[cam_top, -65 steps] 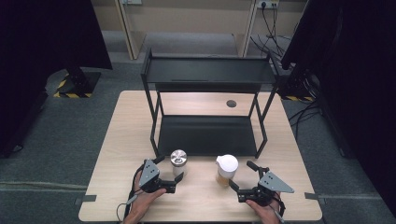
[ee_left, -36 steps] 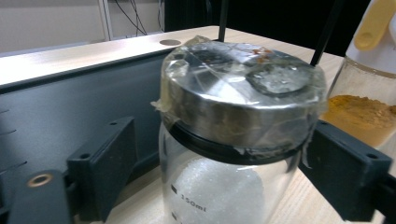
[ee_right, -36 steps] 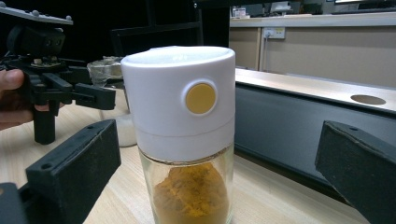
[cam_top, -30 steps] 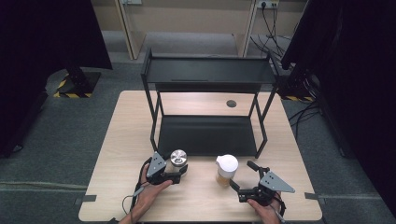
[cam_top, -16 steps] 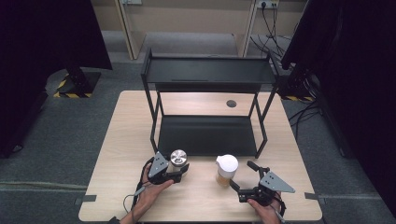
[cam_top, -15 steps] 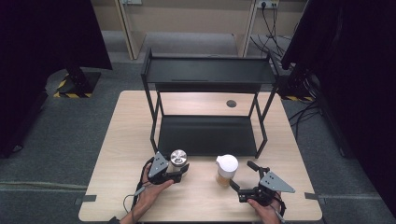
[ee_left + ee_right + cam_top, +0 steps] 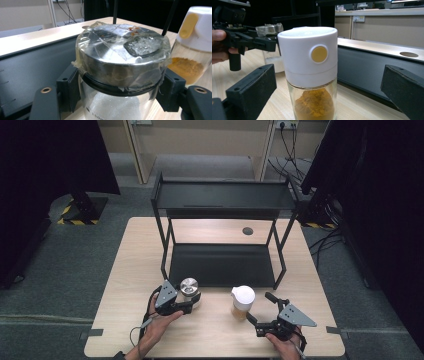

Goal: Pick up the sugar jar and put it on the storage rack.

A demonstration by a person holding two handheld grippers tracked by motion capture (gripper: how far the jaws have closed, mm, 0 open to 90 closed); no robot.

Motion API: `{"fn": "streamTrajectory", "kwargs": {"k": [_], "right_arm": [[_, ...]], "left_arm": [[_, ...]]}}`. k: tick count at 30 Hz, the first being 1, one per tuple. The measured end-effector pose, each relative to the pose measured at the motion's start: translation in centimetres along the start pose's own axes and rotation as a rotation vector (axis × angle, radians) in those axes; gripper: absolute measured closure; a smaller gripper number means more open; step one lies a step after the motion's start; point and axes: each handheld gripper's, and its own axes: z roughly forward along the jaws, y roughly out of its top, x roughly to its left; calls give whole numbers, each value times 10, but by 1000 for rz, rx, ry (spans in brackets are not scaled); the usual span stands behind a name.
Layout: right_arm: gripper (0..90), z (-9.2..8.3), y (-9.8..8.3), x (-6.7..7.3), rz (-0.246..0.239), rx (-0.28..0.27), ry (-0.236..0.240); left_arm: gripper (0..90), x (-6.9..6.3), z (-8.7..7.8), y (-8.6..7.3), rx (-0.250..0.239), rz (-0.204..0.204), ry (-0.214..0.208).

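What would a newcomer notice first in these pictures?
Probably the glass jar with the taped metal lid, clamped in the left gripper at the table's near edge. Beside it stands a white-capped spice bottle between the open right gripper, before a black shelf.

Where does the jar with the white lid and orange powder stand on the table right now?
In the high view, the white-lidded jar stands right of centre near the table's front edge, before the black shelf, between the right gripper's open jaws.

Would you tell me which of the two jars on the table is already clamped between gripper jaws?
The metal-lidded jar of white grains: the left gripper is shut on it. The white-capped jar of orange powder stands free between the right gripper's open jaws.
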Motion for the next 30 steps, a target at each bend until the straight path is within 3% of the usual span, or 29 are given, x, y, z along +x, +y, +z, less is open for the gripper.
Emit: {"fn": "streamTrajectory", "kwargs": {"k": [24, 30], "right_arm": [[5, 0, -1, -1, 5, -3, -4], [5, 0, -1, -1, 7, -4, -2]], "left_arm": [[310, 14, -15, 49, -59, 26, -41], [310, 17, -18, 70, -62, 33, -62]]}}
